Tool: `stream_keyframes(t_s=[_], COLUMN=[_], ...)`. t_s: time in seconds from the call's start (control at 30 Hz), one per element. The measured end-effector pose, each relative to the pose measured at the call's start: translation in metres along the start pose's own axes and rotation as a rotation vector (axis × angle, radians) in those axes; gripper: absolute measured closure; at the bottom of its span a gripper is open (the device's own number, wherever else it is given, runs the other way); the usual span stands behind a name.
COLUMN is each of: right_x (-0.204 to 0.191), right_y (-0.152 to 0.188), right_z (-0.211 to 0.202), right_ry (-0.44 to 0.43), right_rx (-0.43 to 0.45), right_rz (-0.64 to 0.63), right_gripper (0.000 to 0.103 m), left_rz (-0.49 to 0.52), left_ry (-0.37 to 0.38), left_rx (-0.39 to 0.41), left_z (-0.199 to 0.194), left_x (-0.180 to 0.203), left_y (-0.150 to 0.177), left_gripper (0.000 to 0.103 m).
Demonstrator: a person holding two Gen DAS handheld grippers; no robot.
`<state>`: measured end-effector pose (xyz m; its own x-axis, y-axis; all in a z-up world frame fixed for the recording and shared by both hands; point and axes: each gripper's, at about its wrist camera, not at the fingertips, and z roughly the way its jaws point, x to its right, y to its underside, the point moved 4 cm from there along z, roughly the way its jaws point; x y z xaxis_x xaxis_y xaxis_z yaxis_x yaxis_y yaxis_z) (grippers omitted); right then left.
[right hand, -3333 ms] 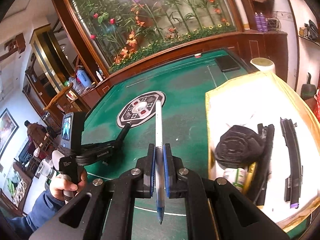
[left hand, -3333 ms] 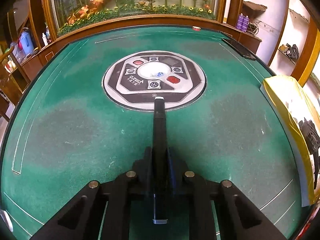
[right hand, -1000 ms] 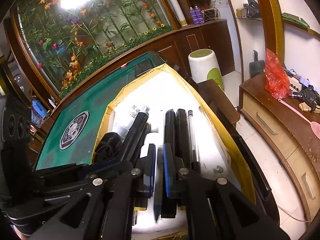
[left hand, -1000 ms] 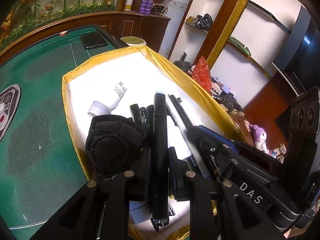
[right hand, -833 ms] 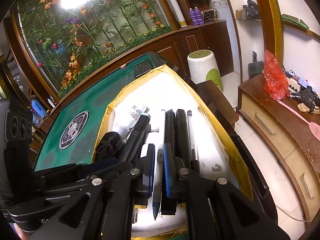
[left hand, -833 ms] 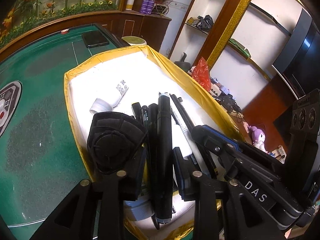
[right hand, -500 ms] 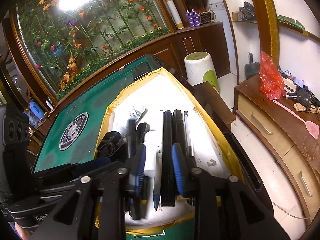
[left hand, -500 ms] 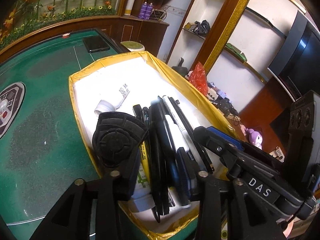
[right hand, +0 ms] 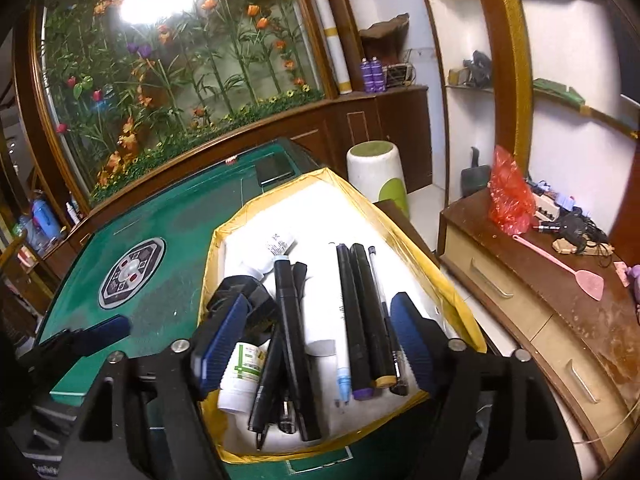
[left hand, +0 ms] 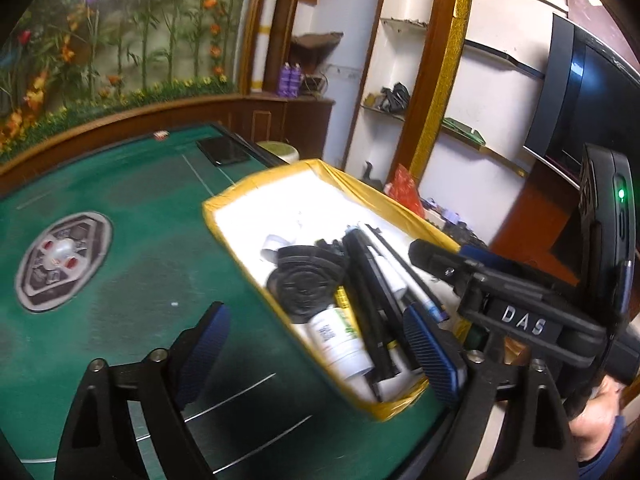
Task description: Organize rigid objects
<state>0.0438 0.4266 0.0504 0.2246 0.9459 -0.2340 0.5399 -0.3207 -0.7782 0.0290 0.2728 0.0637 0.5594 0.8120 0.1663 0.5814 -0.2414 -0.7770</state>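
Note:
A yellow-edged white tray [left hand: 236, 200] [right hand: 456, 292] sits at the right edge of the green table [left hand: 132, 208]. In it lie several black markers [right hand: 290, 332] [left hand: 368, 280], a white and blue pen [right hand: 340, 340], a thin clear pen [right hand: 384, 308], white bottles [right hand: 242, 372] [left hand: 340, 338] and a round black object [left hand: 304, 280]. My left gripper [left hand: 316, 344] is open and empty, above the tray's near left corner. My right gripper [right hand: 316, 336] is open and empty over the tray's near end.
A grey control panel [left hand: 60, 256] is set in the table's middle. A dark phone [left hand: 222, 150] lies at the table's far corner. A white and green stool [right hand: 378, 176] stands beyond the tray. A wooden cabinet [right hand: 560, 292] with clutter stands to the right.
Both grippers opened and let go: the black marker from the left and the white and blue pen from the right now lie in the tray. Both grippers have pulled back and up.

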Motion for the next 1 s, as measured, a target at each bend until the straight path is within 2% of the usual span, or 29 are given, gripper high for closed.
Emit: stream_keyframes(t_s=[0.07, 0.2, 0.33, 0.5, 0.67, 0.77, 0.93, 1.0], right_x=[-0.005, -0.01, -0.012, -0.01, -0.004, -0.006, -0.02, -0.022], right_y=[0.001, 0.006, 0.018, 0.04, 0.056, 0.059, 0.06, 0.06], right_z=[-0.003, -0.011, -0.019, -0.029, -0.042, -0.05, -0.05, -0.05], right_ry=[0.01, 0.053, 0.088, 0.107, 0.1, 0.113, 0.126, 0.13], right_rx=[0.013, 0.043, 0.083, 0.131, 0.19, 0.235, 0.247, 0.252], right_rz=[-0.004, -0.018, -0.012, 0.002, 0.026, 0.006, -0.061, -0.071], right_gripper=[0.021, 0.017, 0.013, 0.011, 0.011, 0.008, 0.008, 0.008], left_rz=[-0.001, -0.013, -0.047, -0.001, -0.012, 0.012, 0.079, 0.082], left_ry=[-0.006, -0.038, -0.058, -0.111, -0.171, -0.215, -0.309, -0.303], left_rx=[0.017, 0.052, 0.077, 0.018, 0.013, 0.003, -0.038, -0.029], left_z=[-0.006, -0.016, -0.022, -0.015, -0.014, -0.01, -0.002, -0.004], left_x=[-0.005, -0.015, -0.026, -0.037, -0.043, -0.042, -0.041, -0.041], left_y=[0.003, 0.014, 0.025, 0.037, 0.042, 0.041, 0.042, 0.042], left_gripper=[0.011, 0.002, 0.002, 0.001, 0.001, 0.001, 0.001, 0.001])
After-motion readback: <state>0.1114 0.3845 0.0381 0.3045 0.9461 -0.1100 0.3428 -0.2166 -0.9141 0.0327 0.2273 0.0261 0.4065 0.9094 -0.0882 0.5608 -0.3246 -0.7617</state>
